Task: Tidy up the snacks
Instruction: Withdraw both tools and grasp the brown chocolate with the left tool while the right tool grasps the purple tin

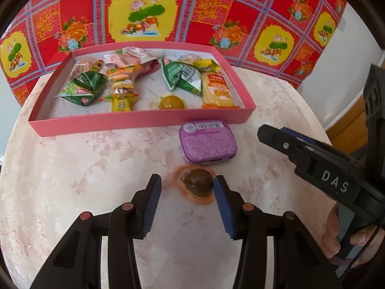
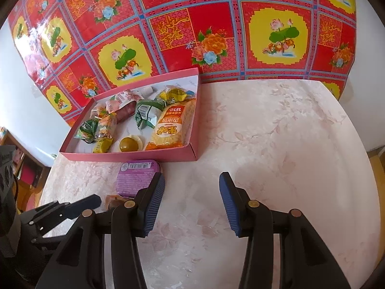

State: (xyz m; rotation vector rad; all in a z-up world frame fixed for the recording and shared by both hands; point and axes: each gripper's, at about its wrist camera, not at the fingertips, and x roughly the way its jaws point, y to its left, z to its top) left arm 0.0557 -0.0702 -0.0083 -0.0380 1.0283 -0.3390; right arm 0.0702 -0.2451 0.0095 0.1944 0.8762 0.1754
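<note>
I work over a table [image 2: 276, 125] with rounded corners, covered in a pale pink cloth with a faint floral pattern; behind it hangs a glossy red sheet [image 2: 216, 24] gridded in blue, with yellow lotus panels and orange peonies, daylight gleaming on it. White wall [image 1: 349, 48] flanks the sheet; low wooden shelves [image 2: 21, 168] stand far left in my right-hand view.

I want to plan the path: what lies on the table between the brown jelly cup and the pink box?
The purple tin lies between brown jelly cup and pink box, seen in the left wrist view.
</note>
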